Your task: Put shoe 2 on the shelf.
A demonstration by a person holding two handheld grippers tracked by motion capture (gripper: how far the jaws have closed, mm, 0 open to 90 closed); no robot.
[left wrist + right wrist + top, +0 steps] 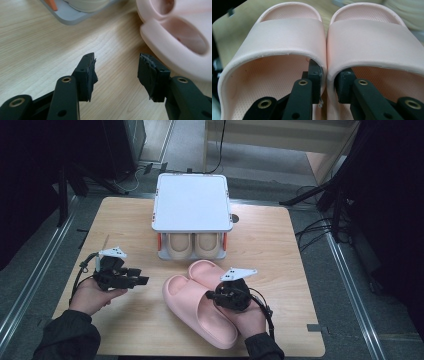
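We hold a gripper in each hand over a wooden table (125, 335). Our right gripper (327, 80) has one jaw inside each of two pink slippers, with the two touching inner walls of the straps pinched between the pads, so it grips the pair together. In the high view the right gripper (216, 295) sits over the heel end of the pair, near the front edge of the table and right of centre. The left pink slipper (200, 312) lies with its toe pointing up and to the left, and the right pink slipper (202, 269) lies close beside it, partly under our hand. Our left gripper (142, 281) rests low over bare wood to the left of the slippers, apart from them; in its own view its jaws stand wide apart with nothing between them, and the toe of a pink slipper (175, 37) lies just beyond its right jaw. Behind the slippers stands a small white shoe rack (192, 202) with a pair of beige slippers (192, 245) on its lower shelf.
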